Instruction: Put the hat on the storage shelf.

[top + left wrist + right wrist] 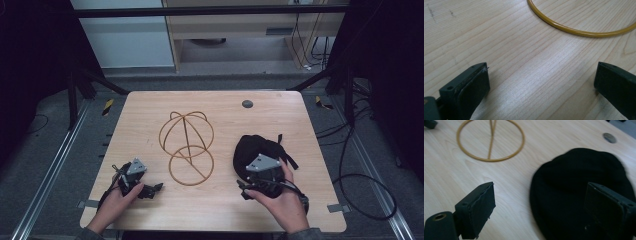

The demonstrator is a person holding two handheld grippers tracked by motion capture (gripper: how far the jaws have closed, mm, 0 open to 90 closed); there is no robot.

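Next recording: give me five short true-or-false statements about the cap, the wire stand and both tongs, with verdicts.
1. The black fabric cap lies on the light wooden table, right of the golden wire hat stand. True.
2. The cap hangs on the stand. False: the stand is bare and the cap lies on the table apart from it.
3. The right tongs are open, one jaw over the cap. True.
4. The left tongs grip the stand's ring. False: they are open over bare wood, the ring ahead of them.
5. The stand lies flat on its side. False: it stands upright on its ring base.
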